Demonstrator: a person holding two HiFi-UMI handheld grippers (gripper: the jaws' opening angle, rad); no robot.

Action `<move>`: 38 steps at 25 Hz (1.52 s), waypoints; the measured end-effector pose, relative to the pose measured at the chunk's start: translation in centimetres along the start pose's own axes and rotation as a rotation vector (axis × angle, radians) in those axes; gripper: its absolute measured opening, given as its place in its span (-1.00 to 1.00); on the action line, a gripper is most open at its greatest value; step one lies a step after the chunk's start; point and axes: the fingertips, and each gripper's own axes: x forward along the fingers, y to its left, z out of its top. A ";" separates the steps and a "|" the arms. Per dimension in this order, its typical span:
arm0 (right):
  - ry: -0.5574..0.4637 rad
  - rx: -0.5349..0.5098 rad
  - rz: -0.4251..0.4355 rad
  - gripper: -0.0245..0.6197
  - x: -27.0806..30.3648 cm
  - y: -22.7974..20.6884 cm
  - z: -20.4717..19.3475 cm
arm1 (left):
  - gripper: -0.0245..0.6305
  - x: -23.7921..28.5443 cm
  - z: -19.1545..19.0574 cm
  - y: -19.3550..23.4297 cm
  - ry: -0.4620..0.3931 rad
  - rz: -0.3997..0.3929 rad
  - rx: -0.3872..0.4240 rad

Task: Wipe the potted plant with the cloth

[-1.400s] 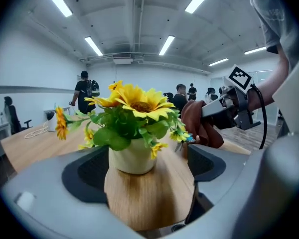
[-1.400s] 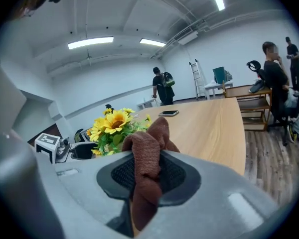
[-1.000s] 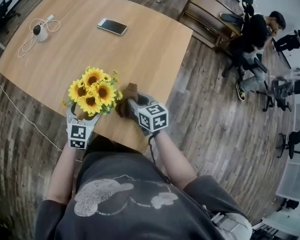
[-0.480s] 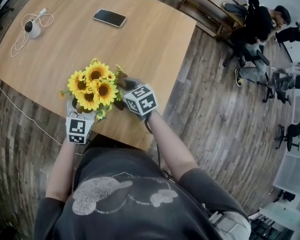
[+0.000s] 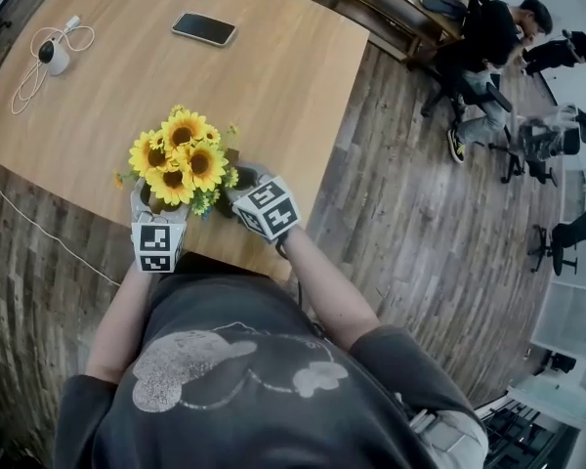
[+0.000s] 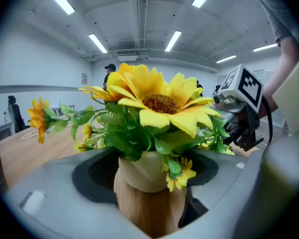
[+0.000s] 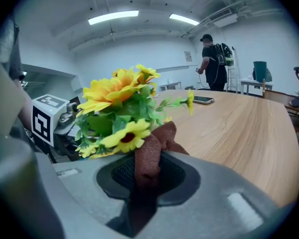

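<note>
A potted plant of yellow sunflowers stands near the front edge of the wooden table. Its cream and wood pot sits between the jaws of my left gripper. These jaws have just been closing and now press on the pot's sides. My right gripper is shut on a brown cloth. The cloth's free end sticks up right against the leaves and a small flower on the plant's right side. Each gripper view shows the other gripper's marker cube beyond the flowers.
A phone lies at the table's far side and a white device with a coiled cable at its far left. The table's front edge runs just under both grippers. People sit on chairs on the wooden floor to the right.
My right gripper has carried the cloth leftward, up against the plant's right side. The left gripper has stayed at the pot with its jaws narrowed around it.
</note>
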 end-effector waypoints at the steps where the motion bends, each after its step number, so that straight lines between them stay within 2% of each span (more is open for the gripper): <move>1: 0.004 0.002 0.007 -0.70 -0.1 0.7 -0.3 | 0.27 0.0 0.2 -0.1 -0.003 -0.008 -0.003; 7: 0.020 0.002 0.045 -0.70 -0.6 4.5 -1.2 | 0.27 -0.5 0.7 -0.6 0.006 -0.069 0.026; 11: 0.012 0.013 0.029 -0.70 -1.8 4.5 -1.7 | 0.27 -0.6 0.4 -1.3 0.008 -0.114 0.030; 15: -0.014 0.047 -0.034 -0.70 -4.5 2.3 -2.7 | 0.27 -0.5 -0.5 -2.5 0.015 -0.189 0.063; 21: -0.042 0.120 -0.149 -0.70 -8.2 -1.1 -3.0 | 0.27 -1.2 -0.7 -4.0 0.017 -0.393 0.169; 28: 0.006 0.112 -0.271 -0.70 -8.9 -4.6 -3.7 | 0.27 -1.5 -1.1 -4.7 0.026 -0.559 0.243; 34: 0.022 0.036 -0.193 -0.70 -5.9 -5.4 -1.4 | 0.27 -1.9 -1.3 -5.3 0.015 -0.610 0.262; 38: 0.011 0.034 -0.136 -0.70 -4.0 -5.3 -0.3 | 0.27 -2.2 -1.1 -5.7 0.006 -0.643 0.277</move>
